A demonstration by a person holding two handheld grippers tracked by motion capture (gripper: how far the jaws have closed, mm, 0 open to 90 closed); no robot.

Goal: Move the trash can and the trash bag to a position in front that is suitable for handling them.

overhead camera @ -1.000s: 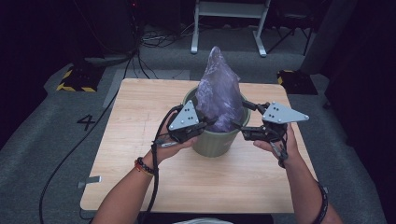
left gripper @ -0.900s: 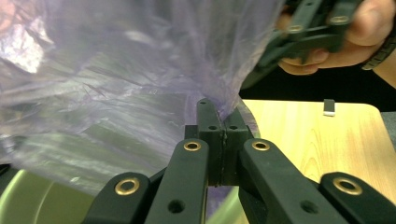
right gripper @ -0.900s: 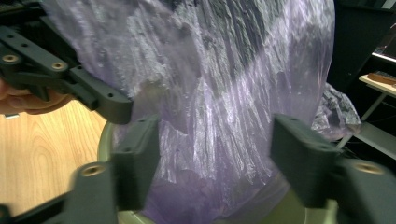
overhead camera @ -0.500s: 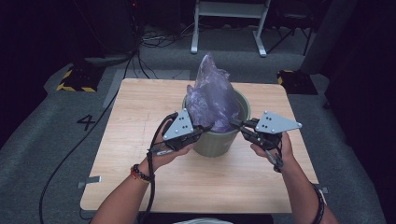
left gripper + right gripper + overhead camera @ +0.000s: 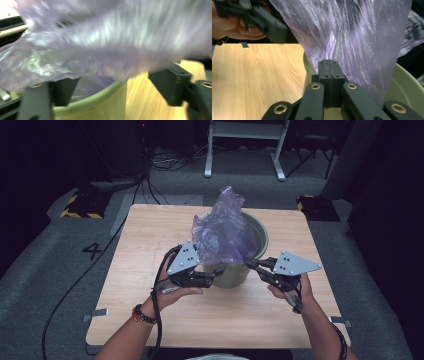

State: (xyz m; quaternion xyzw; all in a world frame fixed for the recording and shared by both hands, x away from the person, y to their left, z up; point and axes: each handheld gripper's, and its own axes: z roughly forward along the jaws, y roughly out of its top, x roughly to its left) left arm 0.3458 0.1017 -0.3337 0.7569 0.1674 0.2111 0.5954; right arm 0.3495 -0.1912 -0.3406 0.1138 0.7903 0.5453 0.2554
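Purple plastic bag (image 5: 223, 232) is sitting half in the green bin (image 5: 256, 237), bunched up and sticking out over the near-left rim; a second ago it was standing taller and more upright, so it's slumping lower now. Bin is sitting on the wooden table (image 5: 150, 235), right of centre, same spot as before.

We're seeing the left gripper (image 5: 212, 274) at the bin's near-left side, just under the bag's hanging edge. Its jaws have just been opening and are standing wide in the left gripper view, film draping over and between them, pads not pressing on it.

We're holding the right gripper (image 5: 248, 263) at the bin's near-right rim. Right gripper view shows its jaws fully together at the bag's lower edge, right by the rim; we can't tell whether any film is pinched between them.

Both hands are sitting a bit lower and nearer us than in the earlier frame.
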